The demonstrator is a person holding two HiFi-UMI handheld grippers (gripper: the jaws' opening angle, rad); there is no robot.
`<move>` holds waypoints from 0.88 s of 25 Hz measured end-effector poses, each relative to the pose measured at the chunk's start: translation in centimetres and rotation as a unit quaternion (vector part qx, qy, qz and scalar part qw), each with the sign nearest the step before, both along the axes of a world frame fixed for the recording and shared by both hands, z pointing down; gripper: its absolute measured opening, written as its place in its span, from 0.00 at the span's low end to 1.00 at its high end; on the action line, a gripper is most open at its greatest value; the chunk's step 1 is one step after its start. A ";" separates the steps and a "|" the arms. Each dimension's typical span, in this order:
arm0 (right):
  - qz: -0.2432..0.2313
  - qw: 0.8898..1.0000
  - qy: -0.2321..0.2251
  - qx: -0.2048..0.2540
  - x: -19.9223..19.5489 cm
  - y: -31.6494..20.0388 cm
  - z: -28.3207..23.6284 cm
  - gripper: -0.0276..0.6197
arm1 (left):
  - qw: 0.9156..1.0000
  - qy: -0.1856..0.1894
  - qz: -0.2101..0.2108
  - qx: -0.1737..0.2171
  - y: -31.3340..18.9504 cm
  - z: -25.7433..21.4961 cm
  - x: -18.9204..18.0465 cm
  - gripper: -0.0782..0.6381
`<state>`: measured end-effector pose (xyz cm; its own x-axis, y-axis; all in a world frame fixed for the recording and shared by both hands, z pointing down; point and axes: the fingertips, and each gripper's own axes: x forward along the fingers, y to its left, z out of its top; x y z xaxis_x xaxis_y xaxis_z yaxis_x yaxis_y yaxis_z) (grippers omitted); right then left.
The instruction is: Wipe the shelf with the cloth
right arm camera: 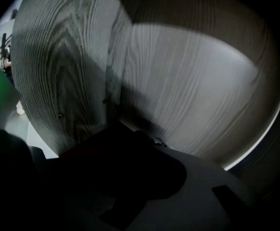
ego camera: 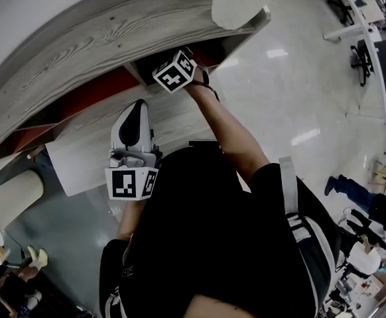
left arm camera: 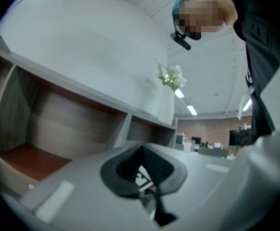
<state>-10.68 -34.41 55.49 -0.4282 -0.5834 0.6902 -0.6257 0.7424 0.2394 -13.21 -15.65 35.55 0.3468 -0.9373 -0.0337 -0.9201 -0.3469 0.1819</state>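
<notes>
The grey wood-grain shelf unit [ego camera: 67, 52] has compartments with red floors [ego camera: 90, 93]. My right gripper reaches into the right-hand compartment; only its marker cube [ego camera: 175, 71] shows in the head view. In the right gripper view a dark cloth with a dull red edge [right arm camera: 96, 162] covers the right gripper [right arm camera: 130, 153], which looks shut on it against the compartment's pale back wall [right arm camera: 193, 81]. My left gripper [ego camera: 138, 111] hovers over the lower ledge [ego camera: 180, 121] with its jaws together and nothing in them. The left gripper view faces an open compartment [left arm camera: 58, 129].
A white vase [ego camera: 243, 2] with green stems stands on the shelf top, the vase [left arm camera: 166, 105] showing at the shelf's right end too. A cream cylinder [ego camera: 10, 197] lies low left. Glossy floor [ego camera: 299, 78] spreads right, with desks and a person [ego camera: 352, 191] beyond.
</notes>
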 end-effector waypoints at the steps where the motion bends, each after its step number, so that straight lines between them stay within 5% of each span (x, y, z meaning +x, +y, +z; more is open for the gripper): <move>1: -0.012 1.000 0.001 0.000 -0.5 0.2 0.0 0.12 | 1.000 0.000 -0.003 0.000 0.1 0.0 -0.2 0.12; 13: -0.151 0.988 0.006 -0.012 -4.8 3.8 0.2 0.12 | 1.000 0.009 -0.016 0.001 1.3 -0.2 -0.9 0.12; 22: -0.205 0.979 0.010 -0.022 -5.4 5.9 0.1 0.12 | 1.000 0.010 -0.020 0.005 2.0 -0.4 -1.2 0.12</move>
<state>-16.04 -28.47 55.61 -0.6060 -0.3361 0.7210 -0.2696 0.9395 0.2114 -14.41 -13.62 35.14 0.3085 -0.9500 -0.0494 -0.9295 -0.3121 0.1967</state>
